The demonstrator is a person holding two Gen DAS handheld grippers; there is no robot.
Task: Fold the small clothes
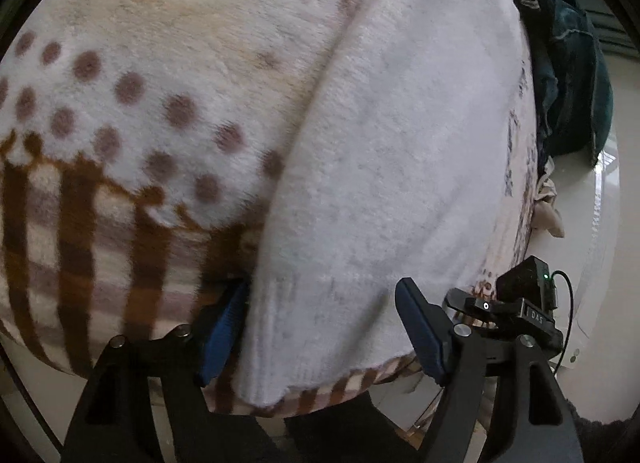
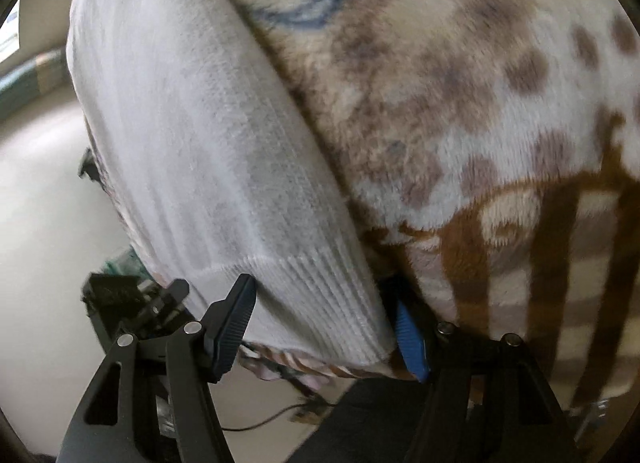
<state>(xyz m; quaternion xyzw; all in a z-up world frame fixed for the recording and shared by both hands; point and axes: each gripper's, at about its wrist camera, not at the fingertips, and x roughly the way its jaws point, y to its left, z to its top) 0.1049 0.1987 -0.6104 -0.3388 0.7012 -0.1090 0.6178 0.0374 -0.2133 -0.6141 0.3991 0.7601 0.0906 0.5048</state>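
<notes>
The left claw is standing wide open, its blue fingers straddling the ribbed hem of a white knit garment. The right claw is likewise spread around that hem. The garment is lying flat on a spotted, brown-striped fleece blanket.

A plush blanket covered the supporting surface, cream with brown polka dots, orange-brown stripes near its front edge and a blue squiggle farther back. Straight on it lay a white knit garment, stretched lengthwise, its ribbed hem reaching the blanket's near edge.
</notes>
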